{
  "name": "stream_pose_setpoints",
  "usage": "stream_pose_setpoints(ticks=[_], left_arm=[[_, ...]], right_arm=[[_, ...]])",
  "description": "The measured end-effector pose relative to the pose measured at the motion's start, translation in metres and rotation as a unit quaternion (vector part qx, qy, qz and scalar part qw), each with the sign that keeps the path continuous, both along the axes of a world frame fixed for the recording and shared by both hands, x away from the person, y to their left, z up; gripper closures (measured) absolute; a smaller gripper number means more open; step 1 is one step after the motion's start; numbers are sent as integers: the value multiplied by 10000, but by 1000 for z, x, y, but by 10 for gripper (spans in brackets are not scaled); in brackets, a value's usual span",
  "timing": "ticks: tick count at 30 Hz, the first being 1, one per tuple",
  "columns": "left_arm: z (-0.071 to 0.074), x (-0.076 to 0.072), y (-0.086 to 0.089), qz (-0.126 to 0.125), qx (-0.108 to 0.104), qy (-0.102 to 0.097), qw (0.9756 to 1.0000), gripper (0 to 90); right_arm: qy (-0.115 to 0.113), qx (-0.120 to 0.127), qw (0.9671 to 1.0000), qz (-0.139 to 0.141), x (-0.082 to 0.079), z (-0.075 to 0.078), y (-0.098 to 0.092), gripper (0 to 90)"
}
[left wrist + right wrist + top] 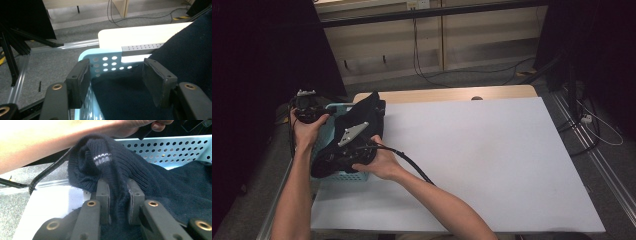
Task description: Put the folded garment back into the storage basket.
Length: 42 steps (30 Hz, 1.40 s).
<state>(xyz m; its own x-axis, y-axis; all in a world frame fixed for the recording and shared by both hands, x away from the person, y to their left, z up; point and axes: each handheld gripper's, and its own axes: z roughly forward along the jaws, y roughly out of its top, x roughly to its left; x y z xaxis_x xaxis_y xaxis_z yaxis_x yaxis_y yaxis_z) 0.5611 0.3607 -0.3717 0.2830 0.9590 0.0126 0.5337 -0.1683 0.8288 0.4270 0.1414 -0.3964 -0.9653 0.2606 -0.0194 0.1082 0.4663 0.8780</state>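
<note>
We see a dark navy knitted garment (357, 131) draped over and into a light blue perforated basket (343, 176) at the left edge of the white table (492, 165); it looks like a sweater, with a pale striped band visible in the right gripper view. The right gripper (119, 195) has its jaws clamped on a raised fold of the knit, fabric bunched between the pads, pressed from both sides. In the high view the right hand (379, 162) sits on the near side of the basket, right on top of the garment. The left gripper (120, 77) has its jaws apart, nothing pinched; they stand over the far left corner of the basket, with the dark fabric lying beneath and to the right of them, not touched by the pads as far as we can tell. In the high view the left hand (307, 125) is just outside the basket's left rim. Key relation: the garment's bulk runs from the basket's near end up toward the far end, along the basket's long side, and lies to the right of the left gripper; the right gripper is the nearer one, already holding it. We judge the next move needs the left gripper to shift right and down onto the cloth.
</note>
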Motion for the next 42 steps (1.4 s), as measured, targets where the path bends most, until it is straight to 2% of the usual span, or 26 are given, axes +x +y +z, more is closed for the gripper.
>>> stream_pose_setpoints(ticks=[3, 6, 8, 10, 13, 16, 18, 20, 21, 25, 27, 29, 34, 36, 40, 42], left_arm=[[1, -7, 1, -17, -144, -47, 9999, 398], [2, -15, 2, -62, -147, -139, 9998, 393], [1, -27, 4, -91, -139, -222, 9996, 389], [0, -34, 6, -162, -62, -204, 9996, 387], [-1, -47, 12, -96, -225, -338, 9991, 363], [-1, -57, 15, -128, -190, -400, 9989, 345], [1, -65, 16, -89, -134, -458, 9988, 323], [1, -73, 18, -107, -233, -510, 9984, 303], [0, -77, 18, -109, -230, -463, 9986, 301], [-2, -88, 18, -194, -196, -487, 9984, 283], [-4, -103, 18, -247, -278, -553, 9978, 277], [-6, -112, 19, -292, -245, -531, 9979, 272], [-10, -136, 23, -410, -403, -592, 9966, 257], [-11, -144, 26, -370, -551, -535, 9964, 250], [-13, -160, 28, -510, -724, -512, 9948, 222], [-14, -165, 27, -559, -677, -465, 9950, 190]], right_arm=[[23, 0, 10000, 51, -1, 0, -3, 681], [46, 76, 9999, 86, -4, 2, -9, 601], [6, 101, 9999, 112, -6, 3, -13, 558], [-14, 111, 9998, 146, -9, 5, -18, 535], [-60, 139, 9998, 157, -13, 8, -26, 497], [-89, 132, 9997, 185, -16, 10, -32, 465], [-93, 116, 9997, 200, -18, 11, -35, 452], [-90, 123, 9996, 218, -20, 11, -37, 438], [-103, 119, 9996, 217, -21, 11, -37, 434], [-131, 91, 9996, 248, -24, 10, -39, 428], [-160, 55, 9995, 264, -27, 11, -41, 431], [-206, 47, 9994, 258, -29, 12, -43, 436], [-300, -34, 9993, 204, -32, 12, -46, 409], [-325, -51, 9993, 197, -34, 13, -45, 387], [-347, -105, 9990, 257, -40, 11, -42, 372], [-378, -138, 9987, 315, -44, 10, -41, 367]])
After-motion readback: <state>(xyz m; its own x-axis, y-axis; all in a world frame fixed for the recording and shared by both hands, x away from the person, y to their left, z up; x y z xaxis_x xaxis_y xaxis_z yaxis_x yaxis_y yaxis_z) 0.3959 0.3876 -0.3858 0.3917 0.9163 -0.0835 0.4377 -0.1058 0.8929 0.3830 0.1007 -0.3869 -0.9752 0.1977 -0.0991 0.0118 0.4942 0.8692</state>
